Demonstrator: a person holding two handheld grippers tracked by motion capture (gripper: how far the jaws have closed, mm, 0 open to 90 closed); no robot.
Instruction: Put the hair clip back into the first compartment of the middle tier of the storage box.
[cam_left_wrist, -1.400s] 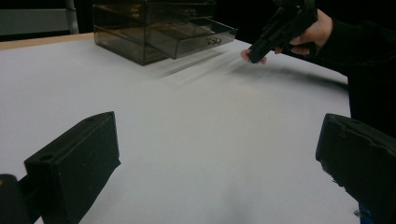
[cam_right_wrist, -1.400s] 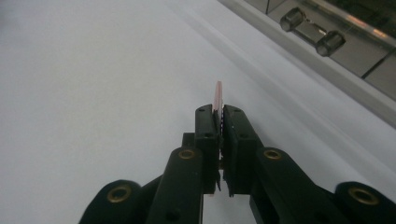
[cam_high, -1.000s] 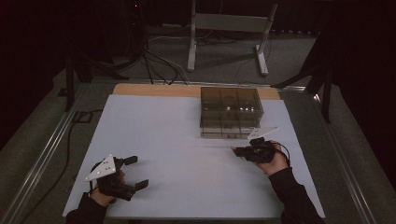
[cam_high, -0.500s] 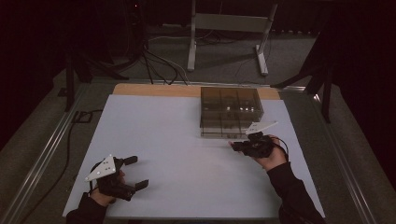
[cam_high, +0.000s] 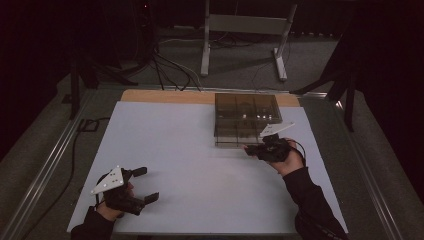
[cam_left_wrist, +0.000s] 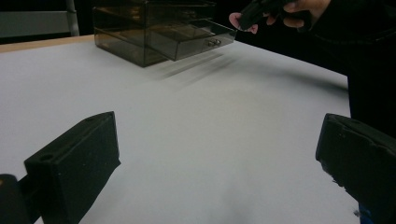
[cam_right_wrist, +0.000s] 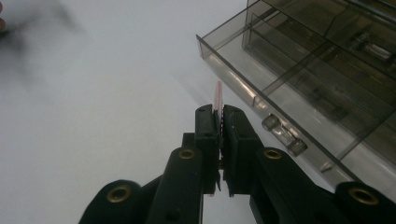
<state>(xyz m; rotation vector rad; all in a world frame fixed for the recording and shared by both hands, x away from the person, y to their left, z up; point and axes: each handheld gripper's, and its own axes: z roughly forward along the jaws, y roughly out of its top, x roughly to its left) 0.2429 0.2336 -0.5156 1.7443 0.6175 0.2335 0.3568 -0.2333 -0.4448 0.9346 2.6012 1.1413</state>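
No legible writing on drawer box (cam_high: 247, 117)

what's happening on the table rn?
A person works at a white table with a gripper in each hand. The right gripper is shut on a thin pink flat piece, edge-on so I can't tell what it is, held just in front of the pulled-out bottom drawer of a smoky clear drawer box. The left gripper sits open near the table's front left corner, holding nothing.
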